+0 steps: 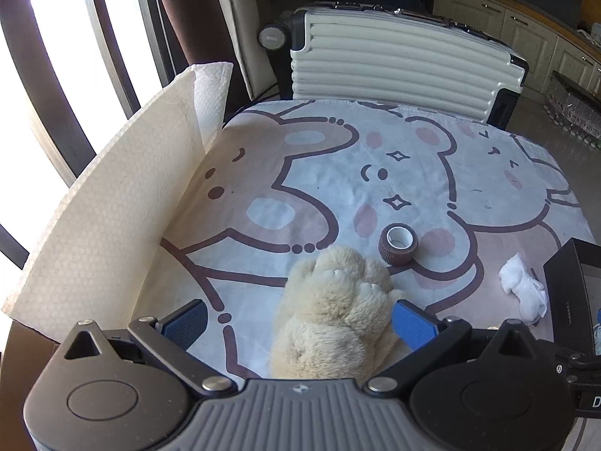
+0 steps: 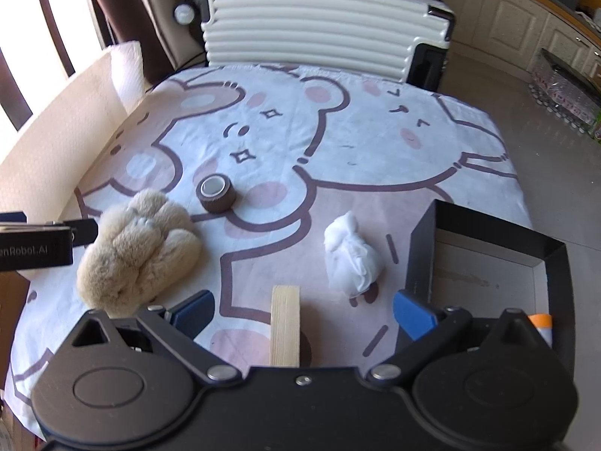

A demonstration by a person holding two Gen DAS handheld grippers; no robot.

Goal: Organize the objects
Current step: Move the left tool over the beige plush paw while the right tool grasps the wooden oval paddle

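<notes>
One wooden block [image 2: 285, 325] lengthwise toward suitcase [image 2: 311, 26]

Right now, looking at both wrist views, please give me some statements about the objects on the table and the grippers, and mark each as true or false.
1. The brown tape roll stands beside the plush toy. True.
2. The left gripper is clamped shut on the plush toy. False: its jaws are open, with the toy between them.
3. A wooden block lies between the open jaws of the right gripper. True.
4. The white cloth lies inside the black box. False: it lies on the bear-print cover, beside the box.
5. The suitcase is dark red. False: it is cream with black corners.
</notes>
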